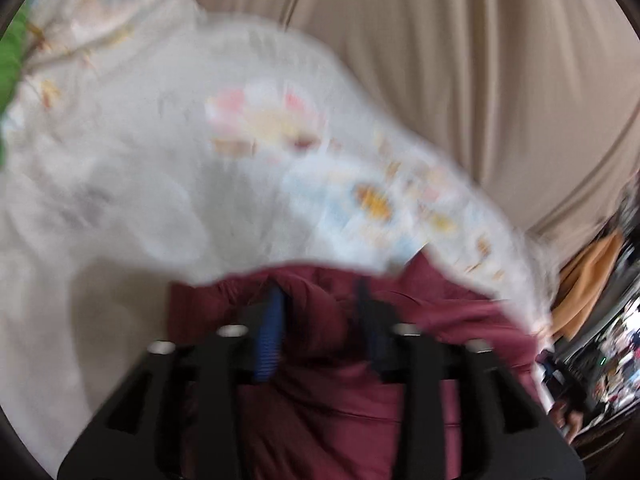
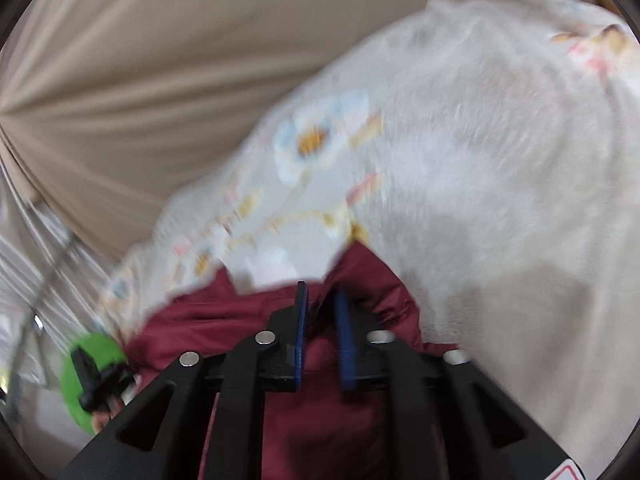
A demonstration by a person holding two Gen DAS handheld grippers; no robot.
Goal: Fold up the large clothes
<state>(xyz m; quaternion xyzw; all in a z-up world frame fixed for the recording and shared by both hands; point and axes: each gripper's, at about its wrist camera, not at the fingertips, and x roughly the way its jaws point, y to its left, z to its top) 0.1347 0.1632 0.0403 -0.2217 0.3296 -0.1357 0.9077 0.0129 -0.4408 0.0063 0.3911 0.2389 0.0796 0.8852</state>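
A maroon garment (image 1: 332, 384) lies bunched just under my left gripper (image 1: 320, 322). The blue pads (image 1: 272, 332) stand well apart, with the cloth beneath and between them and no pad pressing on it. In the right wrist view the same maroon garment (image 2: 240, 320) lies under my right gripper (image 2: 323, 322), whose blue pads (image 2: 301, 328) are a narrow gap apart; a fold of the cloth rises into the gap without being pinched. A white fleece blanket with a flower print (image 1: 224, 152) (image 2: 460, 168) lies over the far edge of the garment. Both views are blurred.
A beige sheet (image 1: 460, 60) (image 2: 180, 60) covers the surface behind the blanket. A green and black object (image 2: 94, 372) sits low at the left of the right wrist view. Orange cloth (image 1: 588, 280) and clutter fill the right edge of the left wrist view.
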